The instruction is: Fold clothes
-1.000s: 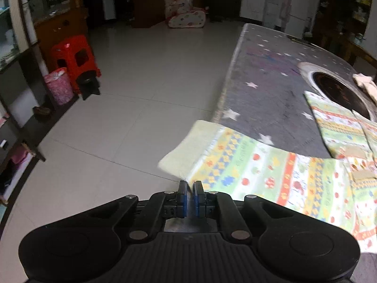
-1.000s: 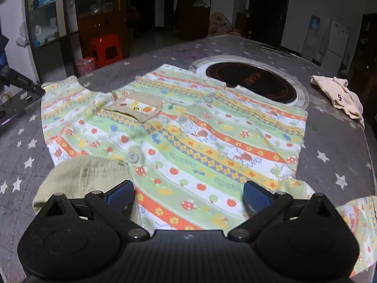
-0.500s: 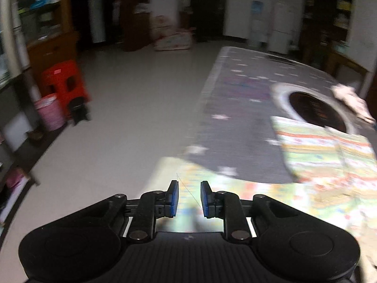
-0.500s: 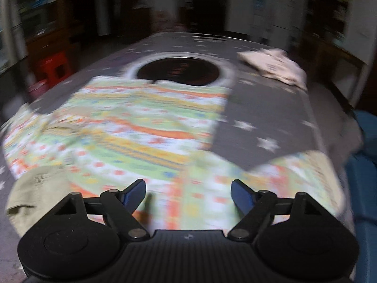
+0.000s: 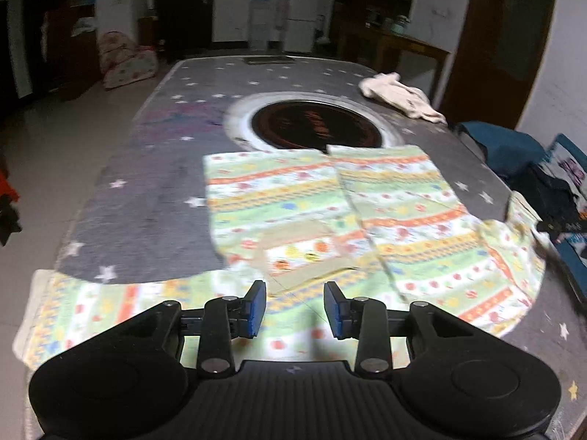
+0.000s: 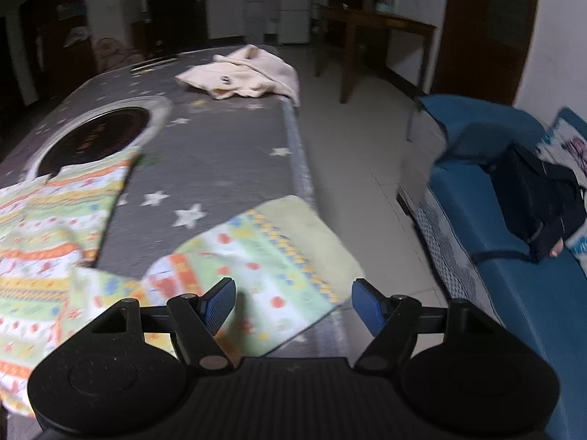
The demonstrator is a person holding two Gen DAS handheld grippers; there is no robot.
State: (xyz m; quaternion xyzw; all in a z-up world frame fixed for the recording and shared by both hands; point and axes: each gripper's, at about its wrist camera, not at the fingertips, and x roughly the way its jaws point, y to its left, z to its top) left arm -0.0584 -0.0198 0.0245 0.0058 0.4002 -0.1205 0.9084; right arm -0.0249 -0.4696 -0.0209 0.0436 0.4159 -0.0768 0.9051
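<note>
With both sets of jaws held apart and nothing clamped, no fold is judged started; the step in hand reads as lining up on the sleeves. The left gripper (image 5: 295,306) is hovered over the near edge of the bench (image 5: 154,190), just above the collar area of the striped shirt (image 5: 330,205), which is spread flat, front up, across the near half of the bench. A tan chest patch (image 5: 304,253) is seen just ahead of the left jaws. The right gripper (image 6: 293,302) is held over the right sleeve (image 6: 264,253), whose cuff overhangs the right edge of the bench. The left sleeve (image 5: 99,304) is laid along the near edge toward the left corner.

Next move, as judged: each sleeve cuff is to be pinched and carried inward over the shirt body. Contact cannot be told; frames are blurred.

Around: a round black hob inset (image 5: 315,128) is touched by the shirt hem at mid-bench. A cream garment (image 6: 242,73) is heaped at the far right corner, well apart. A blue sofa (image 6: 513,242) with a dark bag (image 6: 539,201) is stood beside the right edge. Nothing is seen blocking the sleeves.
</note>
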